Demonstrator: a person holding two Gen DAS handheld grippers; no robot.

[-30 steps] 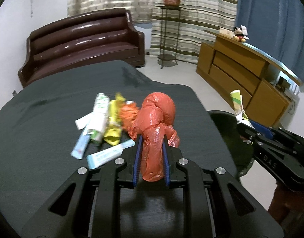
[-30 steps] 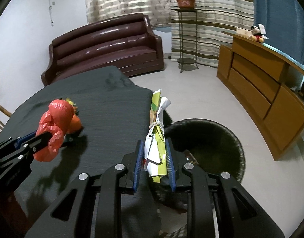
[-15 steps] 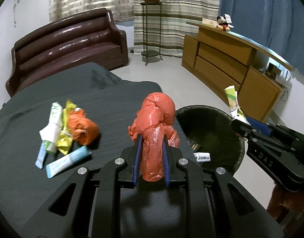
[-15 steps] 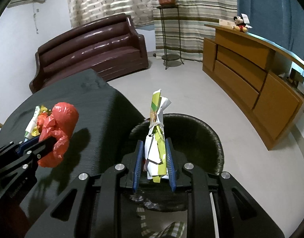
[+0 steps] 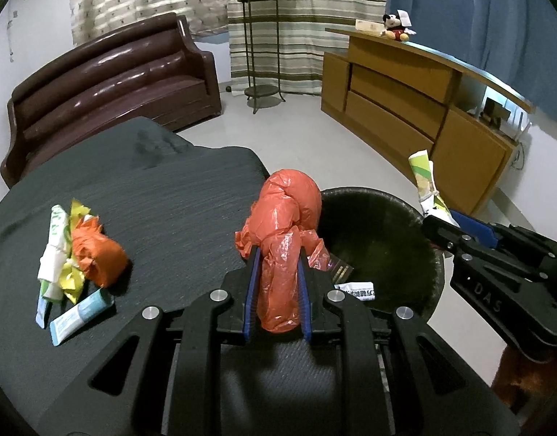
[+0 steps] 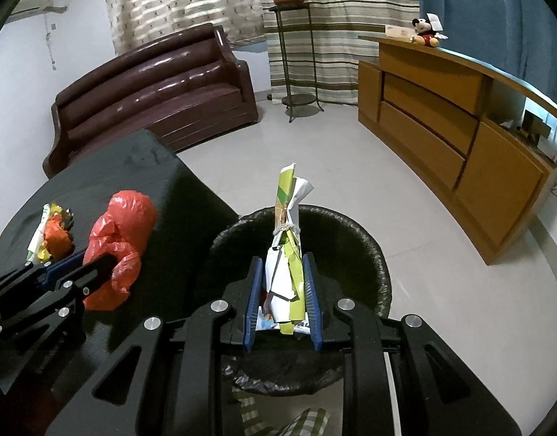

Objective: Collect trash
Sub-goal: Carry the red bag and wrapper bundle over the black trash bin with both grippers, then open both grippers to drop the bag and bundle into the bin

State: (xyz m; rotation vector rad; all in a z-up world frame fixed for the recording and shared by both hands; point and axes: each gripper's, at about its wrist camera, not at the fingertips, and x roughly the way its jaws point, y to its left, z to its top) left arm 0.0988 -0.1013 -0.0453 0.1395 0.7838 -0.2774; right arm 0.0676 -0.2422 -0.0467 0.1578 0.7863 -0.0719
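Note:
My left gripper (image 5: pixel 277 254) is shut on a knotted red plastic bag (image 5: pixel 285 225), held at the table's right edge beside the black trash bin (image 5: pixel 387 239). The same bag (image 6: pixel 115 247) and left gripper (image 6: pixel 93 265) show at the left of the right wrist view. My right gripper (image 6: pixel 281 265) is shut on a tied bundle of green and white paper wrappers (image 6: pixel 285 247), held over the bin (image 6: pixel 369 254). In the left wrist view that bundle (image 5: pixel 425 185) sticks up from the right gripper (image 5: pixel 445 223) above the bin's far rim. A few scraps lie inside the bin.
On the dark table (image 5: pixel 151 189) lies a heap of trash: an orange bag ball (image 5: pixel 98 250), white and yellow wrappers (image 5: pixel 57 247) and a pale blue tube (image 5: pixel 80 310). A brown sofa (image 5: pixel 108 83), a plant stand (image 5: pixel 258 47) and a wooden cabinet (image 5: pixel 416 105) stand beyond.
Both grippers have swung right, away from the table's heap and toward the bin. The paper bundle now hangs over the bin's opening and the red bag has reached the table edge.

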